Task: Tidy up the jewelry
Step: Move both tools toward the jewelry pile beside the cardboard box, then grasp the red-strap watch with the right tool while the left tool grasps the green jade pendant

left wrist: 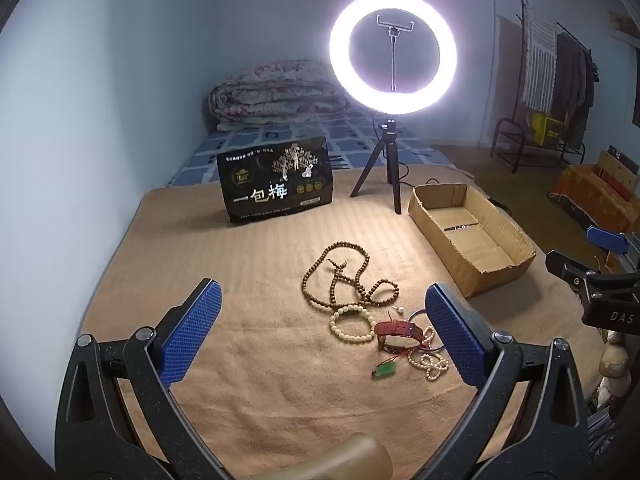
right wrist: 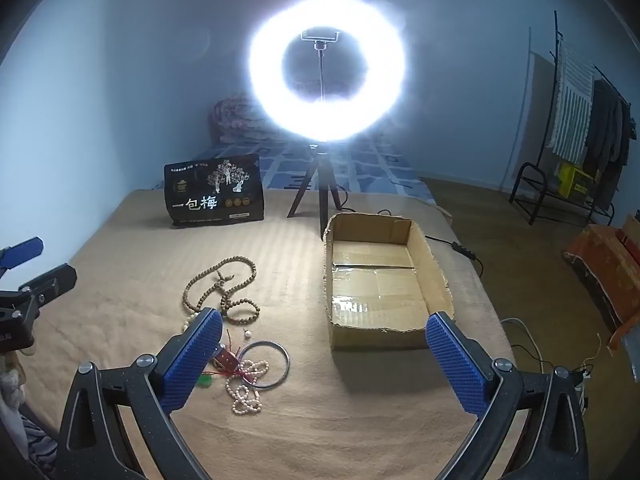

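Observation:
A pile of jewelry lies on the tan towel: a long brown bead necklace, a cream bead bracelet, a red strap, a green pendant and a pearl strand. The right wrist view shows the brown necklace, the pearl strand and a thin metal bangle. An open cardboard box sits to the right, empty. My left gripper is open, empty, hovering before the pile. My right gripper is open, empty, between pile and box.
A lit ring light on a tripod stands behind the box. A black snack bag stands at the back left. A folded quilt lies on the bed beyond. A clothes rack stands far right.

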`<state>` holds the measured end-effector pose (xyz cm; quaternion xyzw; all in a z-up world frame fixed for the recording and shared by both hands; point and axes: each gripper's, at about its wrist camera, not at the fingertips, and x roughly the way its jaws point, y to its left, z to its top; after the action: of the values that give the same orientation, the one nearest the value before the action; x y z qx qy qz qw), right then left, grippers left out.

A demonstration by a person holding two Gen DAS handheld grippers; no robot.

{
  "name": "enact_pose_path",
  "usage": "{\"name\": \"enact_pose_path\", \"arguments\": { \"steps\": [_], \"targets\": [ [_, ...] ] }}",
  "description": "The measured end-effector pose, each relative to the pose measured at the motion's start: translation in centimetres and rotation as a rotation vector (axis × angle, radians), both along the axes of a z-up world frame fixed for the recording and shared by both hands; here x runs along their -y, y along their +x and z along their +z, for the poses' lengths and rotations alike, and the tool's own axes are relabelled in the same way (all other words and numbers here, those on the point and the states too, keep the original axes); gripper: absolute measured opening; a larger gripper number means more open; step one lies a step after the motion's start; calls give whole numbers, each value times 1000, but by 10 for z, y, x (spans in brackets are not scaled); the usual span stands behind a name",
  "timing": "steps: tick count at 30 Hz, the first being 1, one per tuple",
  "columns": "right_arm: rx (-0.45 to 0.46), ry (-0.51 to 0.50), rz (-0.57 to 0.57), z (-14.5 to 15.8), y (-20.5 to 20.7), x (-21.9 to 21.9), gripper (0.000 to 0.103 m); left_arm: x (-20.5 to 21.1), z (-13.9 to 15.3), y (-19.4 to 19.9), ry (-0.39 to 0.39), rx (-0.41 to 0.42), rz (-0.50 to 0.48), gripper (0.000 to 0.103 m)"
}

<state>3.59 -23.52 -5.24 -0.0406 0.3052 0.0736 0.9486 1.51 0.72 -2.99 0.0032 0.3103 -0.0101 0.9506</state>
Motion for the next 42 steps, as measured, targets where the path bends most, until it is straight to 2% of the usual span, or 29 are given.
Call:
{"name": "enact_pose_path", "arguments": {
  "steps": [9, 12, 16, 22, 27, 28, 32, 34, 35, 37, 39, 42],
  "targets": [
    [14, -25, 43, -3, 4, -16, 103, -6, -3, 9, -10, -25, 0, 103],
    [-10, -30, 58, -5, 7, -24, 103, -8, -9, 13, -7, -41, -2, 103],
    [-35, 15, 72, -6, 9, -25, 103, -10, -15, 16, -5, -71, -11, 103],
    [-64, -12, 98, -14, 16, -31, 103, -7, -19, 16, 5, -99, -28, 103],
    [-67, -11, 144, -19, 25, -33, 102, -5, -25, 19, 0, -145, -57, 96],
    [-78, 6, 159, -19, 27, -33, 101, -5, -28, 20, -1, -156, -59, 91],
    [-114, 45, 226, -24, 37, -34, 92, -4, -42, 25, -29, -223, -92, 80],
    [-145, 51, 262, -33, 45, -36, 84, -2, -52, 29, -41, -245, -112, 76],
    [-176, 69, 284, -38, 49, -38, 82, -2, -57, 30, -45, -258, -119, 74],
    [-263, 122, 328, -48, 56, -42, 76, -2, -71, 37, -81, -326, -137, 61],
    [-328, 158, 360, -59, 61, -47, 70, -2, -81, 42, -134, -381, -161, 57],
    [-402, 123, 405, -78, 69, -64, 61, 4, -93, 43, -116, -400, -200, 56]
  ]
}}
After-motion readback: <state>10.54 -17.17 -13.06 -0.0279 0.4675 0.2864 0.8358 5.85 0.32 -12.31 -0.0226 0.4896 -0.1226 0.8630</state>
